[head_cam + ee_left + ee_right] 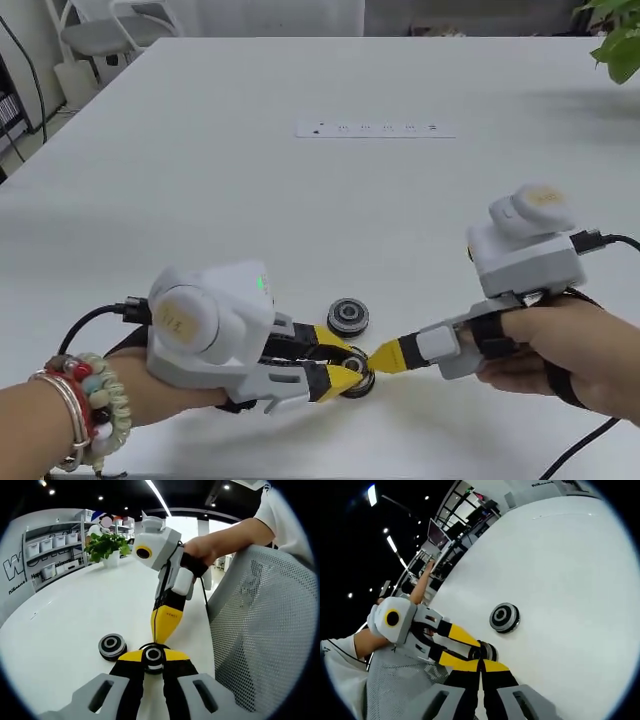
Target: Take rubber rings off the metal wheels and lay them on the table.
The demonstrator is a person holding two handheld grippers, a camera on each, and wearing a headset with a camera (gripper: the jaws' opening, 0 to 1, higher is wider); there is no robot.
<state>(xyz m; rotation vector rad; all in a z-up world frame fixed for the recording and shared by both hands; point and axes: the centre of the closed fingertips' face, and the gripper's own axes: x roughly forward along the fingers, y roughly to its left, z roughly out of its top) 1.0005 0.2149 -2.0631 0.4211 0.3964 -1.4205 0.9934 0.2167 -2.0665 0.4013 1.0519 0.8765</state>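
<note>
The left gripper (350, 374) is clamped on a metal wheel (153, 658) on the table, evidently to anchor it. The right gripper (378, 357) has its jaws pressed together at that wheel's rim, probably to pinch its ring; the pinch itself is not discernible. A second wheel (348, 315) lies just beside, with its rubber ring (101, 648) fitted. The white table (300, 200) carries a power strip (375, 129). Shelving (47, 555) and a potted plant (106, 547) stand beyond.

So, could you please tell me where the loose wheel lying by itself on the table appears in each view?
Head view: loose wheel low centre, just beyond the clamped wheel.
Left gripper view: lower left, left of the jaws.
Right gripper view: near centre, above right of the jaws.
Shared landmark: the clamped wheel, held between yellow jaws beside it in all three.
</note>
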